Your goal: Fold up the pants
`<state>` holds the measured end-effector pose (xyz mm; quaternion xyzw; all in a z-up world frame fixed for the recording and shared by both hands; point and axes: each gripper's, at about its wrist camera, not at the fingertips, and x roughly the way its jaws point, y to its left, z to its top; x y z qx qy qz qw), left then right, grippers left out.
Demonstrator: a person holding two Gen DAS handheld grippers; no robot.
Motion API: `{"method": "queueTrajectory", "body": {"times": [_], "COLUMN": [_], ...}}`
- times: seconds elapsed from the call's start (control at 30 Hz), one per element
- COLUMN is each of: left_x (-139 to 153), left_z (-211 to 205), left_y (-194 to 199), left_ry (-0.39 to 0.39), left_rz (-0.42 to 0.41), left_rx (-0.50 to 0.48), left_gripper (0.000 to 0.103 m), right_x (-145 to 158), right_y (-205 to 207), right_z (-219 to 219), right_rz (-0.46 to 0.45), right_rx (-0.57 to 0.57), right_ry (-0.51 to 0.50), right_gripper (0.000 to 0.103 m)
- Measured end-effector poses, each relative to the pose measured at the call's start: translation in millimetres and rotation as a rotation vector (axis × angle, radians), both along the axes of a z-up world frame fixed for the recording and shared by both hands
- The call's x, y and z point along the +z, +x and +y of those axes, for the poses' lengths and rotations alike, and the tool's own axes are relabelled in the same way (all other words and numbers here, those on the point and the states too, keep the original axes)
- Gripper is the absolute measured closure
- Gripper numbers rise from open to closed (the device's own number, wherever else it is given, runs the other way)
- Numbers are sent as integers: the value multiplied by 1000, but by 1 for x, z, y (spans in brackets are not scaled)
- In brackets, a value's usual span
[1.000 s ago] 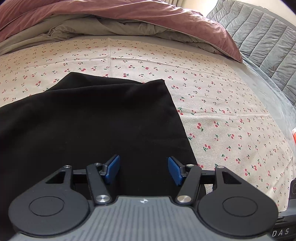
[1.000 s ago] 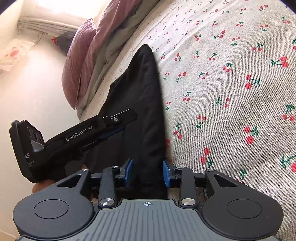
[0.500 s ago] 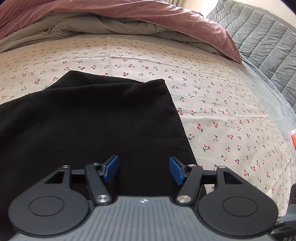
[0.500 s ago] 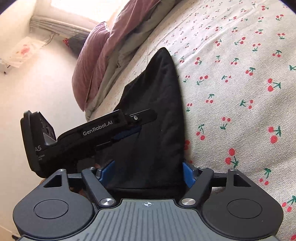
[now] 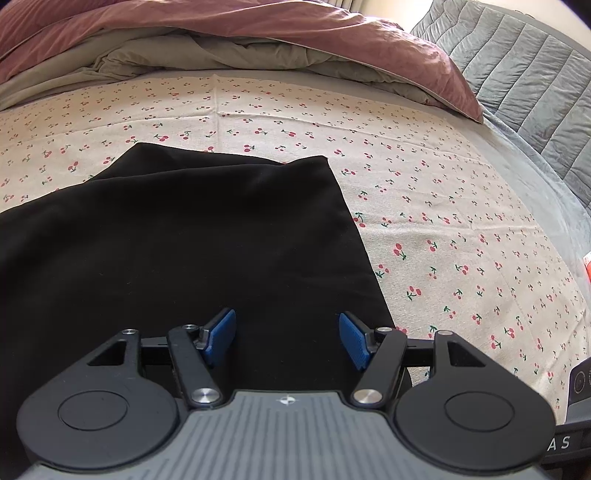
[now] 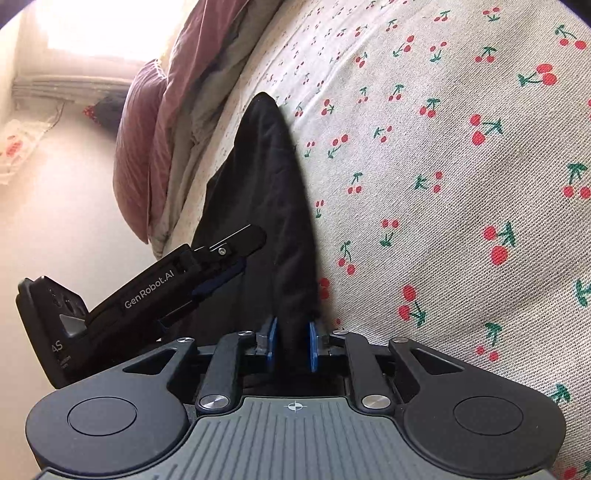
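So the right gripper [image 6: 291, 345] has its two blue ribbed pads [image 6: 272, 341] squeezing in on a bunched-up ridge of the black pants [image 6: 280, 206]. The jaws are closing and the fabric is pinched right between them, standing up in a tall pointed fold that tapers to a tip further up the bed. The cloth looks soft and matte, no sheen, kind of a knit or light woven stuff.

The left gripper [image 5: 287, 339] is a different story: its jaws stand wide apart with nothing in between, hovering just over the near part of the pants [image 5: 177, 240]. Same blue textured pads [image 5: 221, 334] on black metal linkage arms, with a grey ridged body behind. From the right wrist view you can see that left gripper [image 6: 240, 271] from the side, a black housing with white lettering, angled down at the cloth.

The pants lie spread flat on the bed as a broad dark slab with one squared corner at the far right, a straight right edge, and a shallow crease near the top.

Under them is a cream sheet [image 5: 443, 206] with a coarse weave and little red cherry prints. Beyond that, a rumpled duvet [image 5: 258, 33], dusty mauve on top and grey-beige underneath, piled in soft folds. A grey quilted headboard [image 5: 524, 81] with stitched channels sits at the far right.
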<state>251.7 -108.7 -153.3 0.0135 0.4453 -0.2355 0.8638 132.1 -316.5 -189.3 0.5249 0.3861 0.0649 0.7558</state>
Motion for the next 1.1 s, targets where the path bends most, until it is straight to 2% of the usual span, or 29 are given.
{"method": "queueTrajectory", "body": {"times": [0.2,0.23,0.27,0.33,0.4,0.47,0.7,0.83,0.97,1.1], "left_x": [0,0,0,0,0,0,1,7,10,24], "left_z": [1,1,2,2,2,2,4,5,6,-5], "left_y": [1,1,2,2,2,2,2,6,14,19], "left_ry": [-3,-6,-7,-7,-7,-6,3,25,89,119], "left_rz": [3,5,6,7,6,7,5,2,3,-3], "left_rx": [1,1,1,1,1,1,-5,2,5,-32], "left_gripper": [35,35,35,35,35,35,35,35,35,35], "right_x": [0,1,4,6,4,3,35,42,44,49], "right_y": [-2,-4,-6,-8,-6,-5,-8,-4,4,7], "right_z": [1,2,2,5,6,5,23,31,37,39], "right_rz": [3,5,-1,-8,-1,10,-66,-57,-41,-47], "right_rx": [-10,-14,-18,-21,-19,-20,-20,-23,-15,1], "right_ry": [4,11,20,24,21,11,-148,-182,-208,-233], "right_gripper": [89,87,82,82,81,87,94,94,94,94]}}
